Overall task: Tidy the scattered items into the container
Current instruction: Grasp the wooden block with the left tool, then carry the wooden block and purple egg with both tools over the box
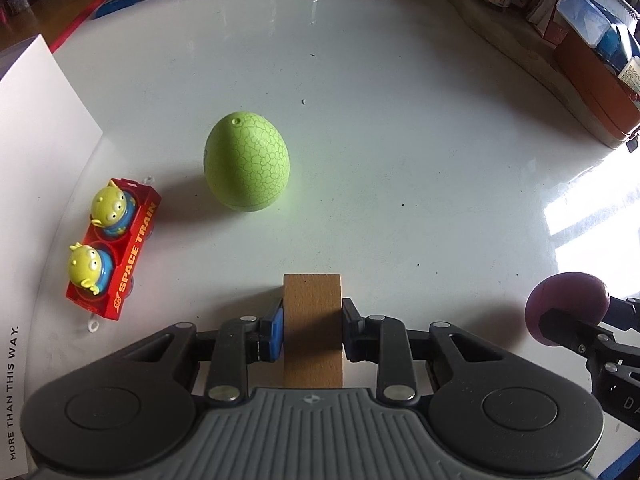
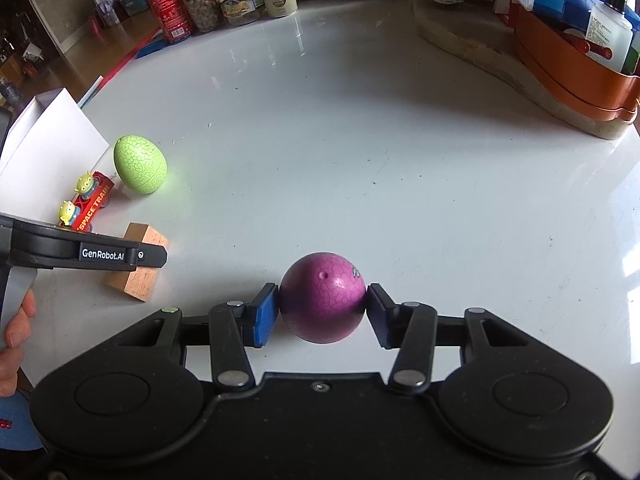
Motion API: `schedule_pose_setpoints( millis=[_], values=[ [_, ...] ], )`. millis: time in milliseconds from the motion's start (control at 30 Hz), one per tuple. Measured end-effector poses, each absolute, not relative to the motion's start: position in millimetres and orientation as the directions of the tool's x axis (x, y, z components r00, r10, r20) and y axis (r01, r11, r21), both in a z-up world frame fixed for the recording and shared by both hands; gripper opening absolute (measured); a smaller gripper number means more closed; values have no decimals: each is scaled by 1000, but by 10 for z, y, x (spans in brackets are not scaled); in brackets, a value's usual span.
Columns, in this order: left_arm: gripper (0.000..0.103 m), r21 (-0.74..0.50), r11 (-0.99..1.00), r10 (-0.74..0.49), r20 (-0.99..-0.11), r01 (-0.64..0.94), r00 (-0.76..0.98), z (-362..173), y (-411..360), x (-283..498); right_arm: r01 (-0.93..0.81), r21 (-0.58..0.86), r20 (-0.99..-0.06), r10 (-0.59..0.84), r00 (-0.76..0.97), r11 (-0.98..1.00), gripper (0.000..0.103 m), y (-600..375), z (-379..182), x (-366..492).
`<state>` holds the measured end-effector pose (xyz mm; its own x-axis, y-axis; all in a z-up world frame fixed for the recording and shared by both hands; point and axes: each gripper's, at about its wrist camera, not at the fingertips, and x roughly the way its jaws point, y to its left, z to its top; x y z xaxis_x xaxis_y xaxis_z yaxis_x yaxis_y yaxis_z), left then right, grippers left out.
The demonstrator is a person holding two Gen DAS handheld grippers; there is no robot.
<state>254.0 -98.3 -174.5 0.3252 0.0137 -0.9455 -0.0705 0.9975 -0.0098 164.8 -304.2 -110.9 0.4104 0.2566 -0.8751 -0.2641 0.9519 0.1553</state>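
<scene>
My left gripper [image 2: 132, 256] reads "GenRobot.AI". Left of it, the red toy wagon [image 1: 120, 252] says "SPACE TRAIN"; the white box [image 1: 36, 184] beyond says "MORE THAN THIS WAY."

The white box [image 1: 44, 152] is cut off at the left edge, its inside hidden.

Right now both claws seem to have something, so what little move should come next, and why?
Probably lift the left claw straight up: its pads sit against the wooden block, which still rests on the table. The right claw already grips the purple egg, and the white box waits nearby.
</scene>
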Motion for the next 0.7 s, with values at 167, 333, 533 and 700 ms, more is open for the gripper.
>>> schedule_pose_setpoints(
  millis=[167, 333, 533, 700],
  values=[
    [29, 10, 998, 30, -942, -61, 335, -1649, -979, 2481, -252, 184, -864, 279, 420, 950, 49, -3054, -1038, 1630],
    [29, 22, 999, 38, -936, -50, 351, -1465, -961, 2401, -261, 182, -862, 281, 421, 948, 49, -3004, -1004, 1612],
    [29, 61, 997, 72, -920, -41, 385, -1270, -1016, 2091, -282, 171, -861, 282, 422, 944, 49, -2882, -968, 1534],
    [29, 79, 996, 89, -905, -42, 416, -1017, -500, 1713, -307, 140, -864, 268, 426, 941, 49, -2720, -906, 1422]
  ],
)
